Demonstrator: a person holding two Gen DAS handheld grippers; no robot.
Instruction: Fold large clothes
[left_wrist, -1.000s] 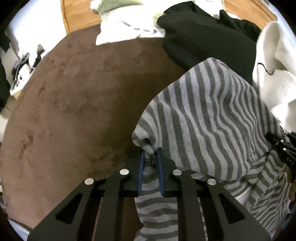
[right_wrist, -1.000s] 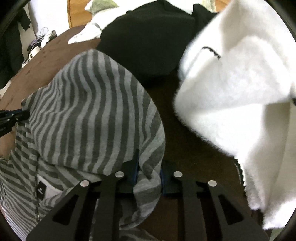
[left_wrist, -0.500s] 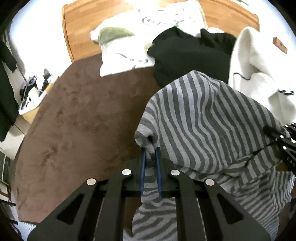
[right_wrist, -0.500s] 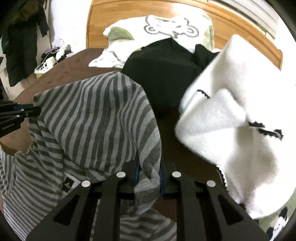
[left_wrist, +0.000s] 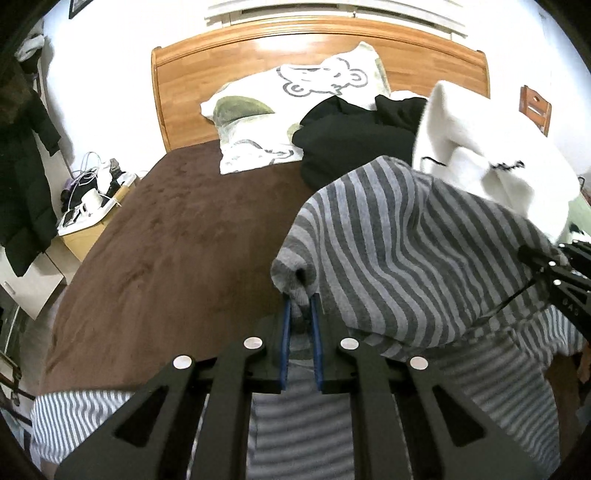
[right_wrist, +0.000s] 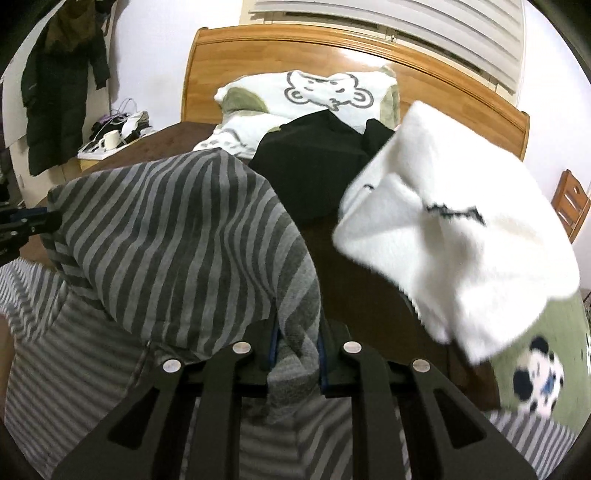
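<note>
1. Against a second ago: both cameras now sit higher and tip up more. The whole wooden headboard (left_wrist: 317, 48) and the wall behind it show, where only the bed surface and the clothes pile filled the views. The grey striped garment (left_wrist: 406, 236) has risen with them, and more of it hangs free of the brown bedspread (left_wrist: 159, 236).
2. Left gripper (left_wrist: 300, 306): blue pads closed on a bunched corner of the striped garment; a small roll of cloth bulges just beyond the tips.
3. Right gripper (right_wrist: 295, 343): clamped on another edge of the same garment; a thick fold runs down between the fingers.
4. The garment spans between the two grippers, sagging over the near side of the bedspread. Soft knit, light and dark grey bands.
5. Bedspread: brown, plush, short nap with brush marks.
6. Towards the headboard: a black garment (right_wrist: 310, 170), crumpled and matte; beside it a white fleecy garment (right_wrist: 454, 236), thick, with black stitched marks.
7. Bear-print pillow (left_wrist: 306, 96) leans on the headboard.
8. Both grippers angle downward, side by side.
</note>
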